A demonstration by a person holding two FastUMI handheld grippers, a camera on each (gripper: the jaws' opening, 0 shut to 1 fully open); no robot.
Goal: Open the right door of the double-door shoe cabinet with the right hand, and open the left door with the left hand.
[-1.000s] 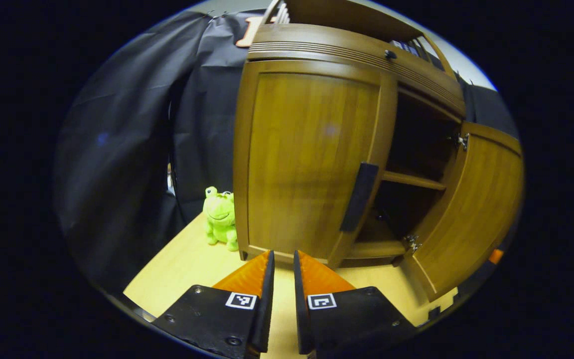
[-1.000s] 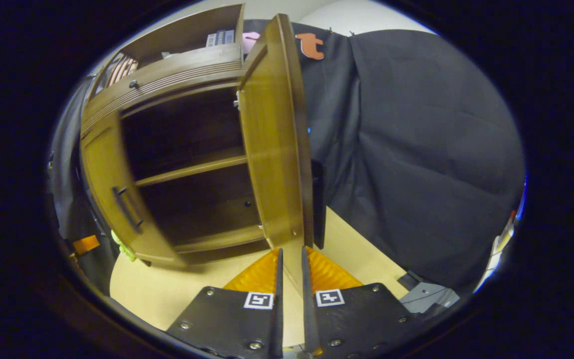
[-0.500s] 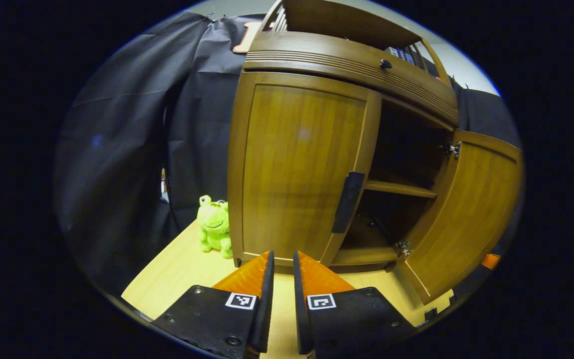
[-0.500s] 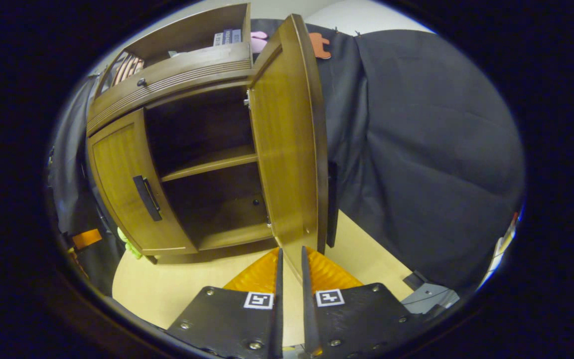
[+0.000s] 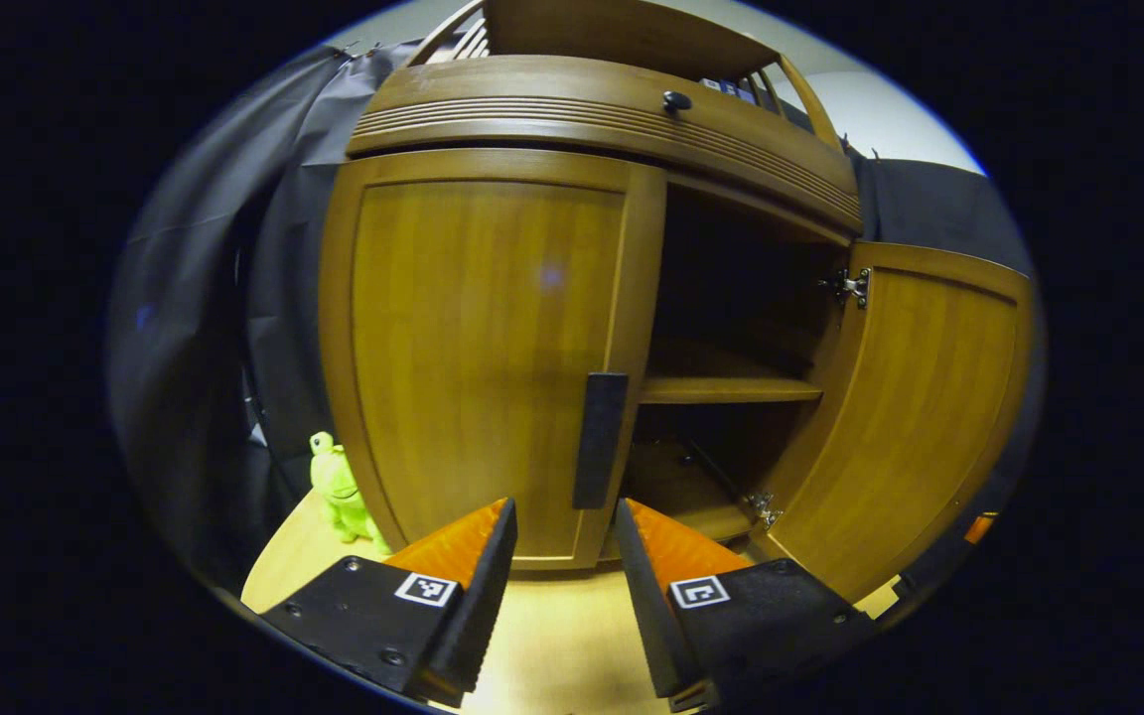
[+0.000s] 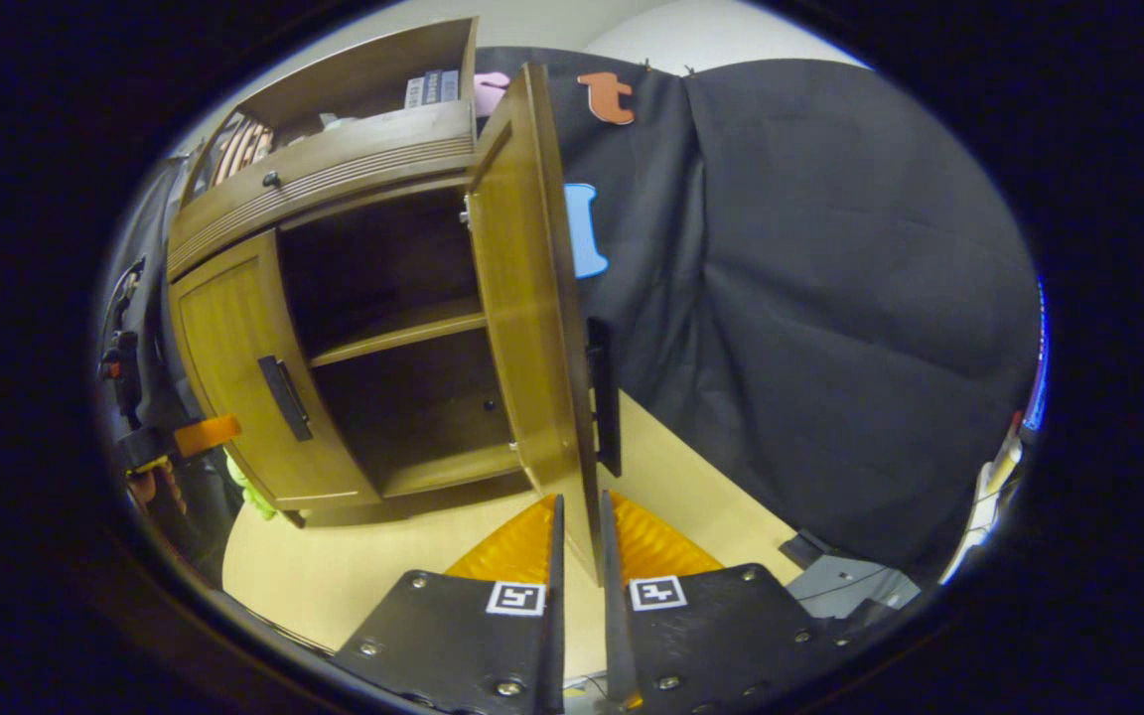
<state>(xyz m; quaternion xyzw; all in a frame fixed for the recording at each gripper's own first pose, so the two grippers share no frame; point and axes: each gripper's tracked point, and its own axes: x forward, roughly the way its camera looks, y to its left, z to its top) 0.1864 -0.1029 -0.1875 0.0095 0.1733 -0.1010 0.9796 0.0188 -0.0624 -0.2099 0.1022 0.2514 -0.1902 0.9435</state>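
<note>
- Step in hand, as I judged it: reaching for the left door (image 5: 478,357) of the shoe cabinet (image 5: 602,99); the right door (image 5: 905,417) stood wide open, shelf (image 5: 731,389) bare.
- My left gripper (image 5: 562,526) hovered just short of the dark handle (image 5: 600,439), fingers parted around empty air.
- My right gripper (image 6: 578,518) sat by the right door's lower edge, fingers nearly closed; I could not tell whether they pinched it.
- Next move called for closing on the handle and pulling outward, clear of the green frog toy (image 5: 342,489) on the surface (image 5: 552,645).

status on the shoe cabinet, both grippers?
Left gripper open, lined up on the left door's handle, not touching. Right gripper nearly shut at the open right door's lower edge. Left door closed. Nothing in the way.
</note>
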